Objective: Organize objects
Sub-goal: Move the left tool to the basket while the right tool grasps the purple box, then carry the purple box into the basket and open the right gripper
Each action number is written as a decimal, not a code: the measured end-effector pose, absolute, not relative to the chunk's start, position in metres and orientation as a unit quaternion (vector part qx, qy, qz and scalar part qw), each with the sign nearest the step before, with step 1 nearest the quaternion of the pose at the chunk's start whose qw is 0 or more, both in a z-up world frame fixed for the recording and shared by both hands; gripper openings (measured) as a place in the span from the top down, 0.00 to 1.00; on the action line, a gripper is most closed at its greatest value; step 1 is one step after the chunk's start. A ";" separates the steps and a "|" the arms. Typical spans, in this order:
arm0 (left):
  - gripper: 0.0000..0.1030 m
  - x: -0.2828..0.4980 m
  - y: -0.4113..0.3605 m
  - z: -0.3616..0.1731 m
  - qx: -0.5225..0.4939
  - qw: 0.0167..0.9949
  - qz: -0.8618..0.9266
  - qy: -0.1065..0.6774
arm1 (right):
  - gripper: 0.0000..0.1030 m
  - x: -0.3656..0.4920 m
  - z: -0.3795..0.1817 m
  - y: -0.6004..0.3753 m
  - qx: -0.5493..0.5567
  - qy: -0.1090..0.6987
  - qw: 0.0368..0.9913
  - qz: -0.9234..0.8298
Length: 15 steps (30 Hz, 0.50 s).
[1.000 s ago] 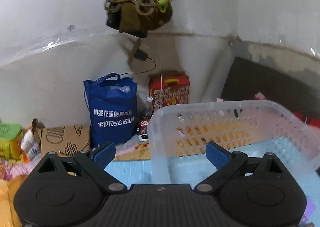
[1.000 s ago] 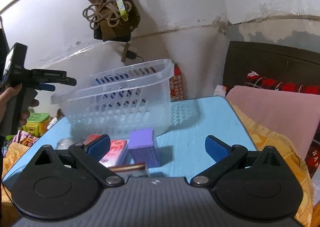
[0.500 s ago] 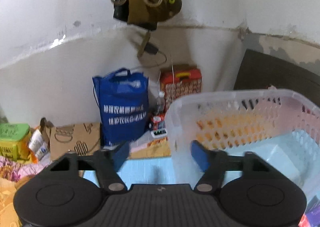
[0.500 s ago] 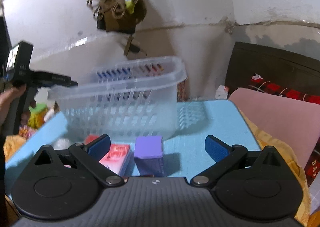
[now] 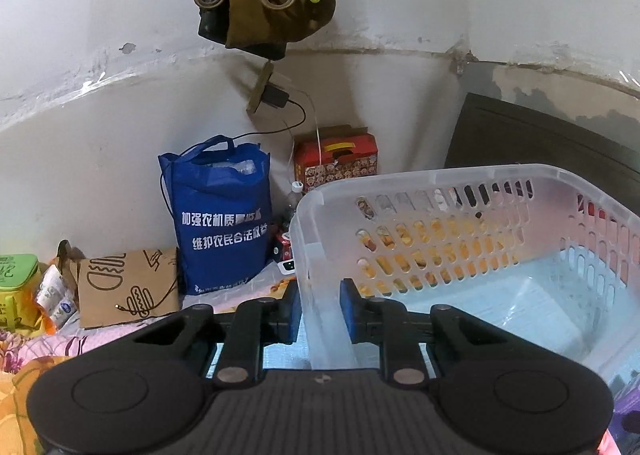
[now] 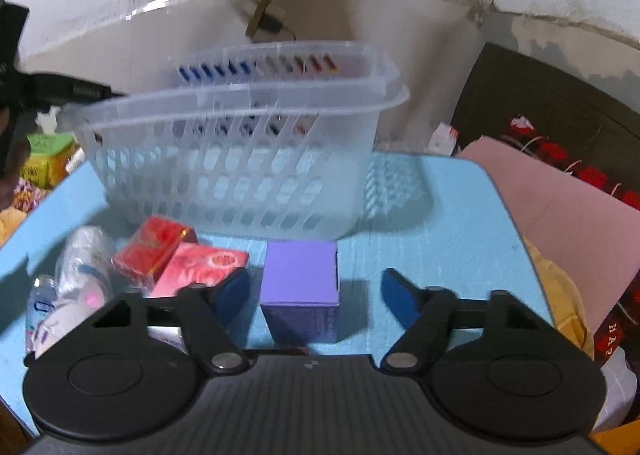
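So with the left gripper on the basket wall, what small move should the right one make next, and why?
Probably ease the right gripper forward and close on the purple box. Its jaws are open with the box between them, and the left gripper is clamped on the clear basket wall, steadying it to take items.

Basket (image 6: 240,159): translucent, whitish, walls patterned with rows of slots. Table top (image 6: 452,231): light blue. Box (image 6: 300,295) in front of basket: purple, top face lighter than front face. Two packs to its left: one red with gold edging (image 6: 154,245), one pink-red with a pale round mark (image 6: 200,269). Wrapped item (image 6: 86,269) at far left: clear and white with a pink spot, possibly a bottle; blurred. Gripper pads (image 6: 232,291): blue on black arms. Tote bag (image 5: 222,215): royal blue, white lettering. Carton (image 5: 336,161): red, yellow handle, small-figure print.
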<state>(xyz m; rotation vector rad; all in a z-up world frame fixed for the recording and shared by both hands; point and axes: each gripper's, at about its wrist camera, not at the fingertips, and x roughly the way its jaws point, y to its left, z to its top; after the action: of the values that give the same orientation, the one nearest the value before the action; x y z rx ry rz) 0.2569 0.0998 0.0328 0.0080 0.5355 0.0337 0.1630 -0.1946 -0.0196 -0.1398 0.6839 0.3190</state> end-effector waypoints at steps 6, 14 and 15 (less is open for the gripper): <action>0.76 0.256 0.100 0.032 0.003 0.965 0.015 0.263 | 0.50 0.167 -0.022 -0.192 -0.077 0.349 0.919 0.163; 0.76 0.256 0.099 0.031 0.007 0.965 0.016 0.261 | 0.59 0.154 -0.007 -0.203 -0.055 0.310 0.935 0.161; 0.76 0.256 0.099 0.031 0.007 0.965 0.016 0.261 | 0.59 0.148 -0.001 -0.206 -0.049 0.295 0.940 0.162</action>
<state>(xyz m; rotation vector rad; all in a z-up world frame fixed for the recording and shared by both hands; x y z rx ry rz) 0.2564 0.0990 0.0313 0.0144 0.5291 0.0318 0.1476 -0.2062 -0.0008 -0.0996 0.6021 0.3304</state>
